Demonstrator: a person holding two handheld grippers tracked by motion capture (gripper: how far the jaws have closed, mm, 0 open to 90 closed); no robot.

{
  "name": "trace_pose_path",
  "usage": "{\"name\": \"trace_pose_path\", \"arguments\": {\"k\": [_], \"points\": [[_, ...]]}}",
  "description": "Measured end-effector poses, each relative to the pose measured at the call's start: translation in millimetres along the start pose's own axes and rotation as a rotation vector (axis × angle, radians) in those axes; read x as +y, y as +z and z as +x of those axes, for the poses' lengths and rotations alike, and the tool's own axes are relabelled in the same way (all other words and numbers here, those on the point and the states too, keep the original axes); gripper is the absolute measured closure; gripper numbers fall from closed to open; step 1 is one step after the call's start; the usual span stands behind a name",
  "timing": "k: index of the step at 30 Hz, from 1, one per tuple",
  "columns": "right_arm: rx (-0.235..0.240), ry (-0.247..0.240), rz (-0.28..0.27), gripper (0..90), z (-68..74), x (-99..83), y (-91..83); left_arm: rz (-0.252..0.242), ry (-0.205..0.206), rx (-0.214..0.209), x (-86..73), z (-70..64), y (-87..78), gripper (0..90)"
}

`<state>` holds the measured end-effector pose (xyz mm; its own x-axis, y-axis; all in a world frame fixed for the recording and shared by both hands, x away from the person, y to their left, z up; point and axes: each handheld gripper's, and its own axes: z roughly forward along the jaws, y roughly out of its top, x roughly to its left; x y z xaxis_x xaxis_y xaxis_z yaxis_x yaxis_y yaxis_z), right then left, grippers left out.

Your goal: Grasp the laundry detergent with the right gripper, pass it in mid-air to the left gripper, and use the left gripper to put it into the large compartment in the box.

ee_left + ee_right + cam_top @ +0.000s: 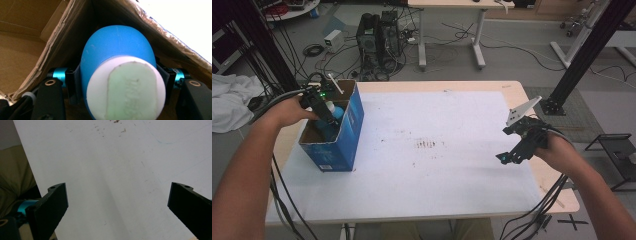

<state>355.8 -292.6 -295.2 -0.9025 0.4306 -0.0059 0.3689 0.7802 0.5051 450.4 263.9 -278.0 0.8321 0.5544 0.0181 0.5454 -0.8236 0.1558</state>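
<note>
Left gripper (326,113) reaches down into the blue cardboard box (346,131) at the table's left side, jaws clamped on either flank of a blue bottle (117,60) with a white cap (126,88). Seen through the left gripper view, the bottle sits inside the box, close under a torn cardboard flap (53,48); cap end faces the camera. Right gripper (518,148) hangs over the white table sheet (437,175) near the right edge, jaws spread wide, holding nothing.

Risks, as I judge them: the bottle body is smooth and rounded, and the grip looks to sit near the shoulder, so it could pivot or slide out if moved fast. The flap leans over the bottle; a straight pull upward might snag it and drag or tip the box, which nothing is steadying.

Around: a white stick-like item (335,83) pokes out at the box's far rim, close to the left hand (292,110). Brown specks (430,144) mark the sheet mid-table. Cables trail off both grippers toward the floor, clear of the box for now.
</note>
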Motion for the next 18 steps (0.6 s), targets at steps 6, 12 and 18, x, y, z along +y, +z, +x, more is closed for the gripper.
{"name": "trace_pose_path", "arguments": {"k": [6, 12, 18], "points": [[0.007, 0.006, 0.001, 2.0, 0.1, -1.6, 2.2, 0.002, -0.001, -0.007, -1.1, 1.7, -0.5, 37.5], [0.012, 0.000, -0.002, 2.0, 0.1, -0.5, 3.7, -0.007, -0.025, -0.014, -4.1, 3.2, -2.0, 31.2], [0.011, 0.001, 0.003, 2.0, 0.4, -0.1, 4.3, -0.022, -0.029, -0.016, -7.4, 2.9, -5.0, 31.2]]}}
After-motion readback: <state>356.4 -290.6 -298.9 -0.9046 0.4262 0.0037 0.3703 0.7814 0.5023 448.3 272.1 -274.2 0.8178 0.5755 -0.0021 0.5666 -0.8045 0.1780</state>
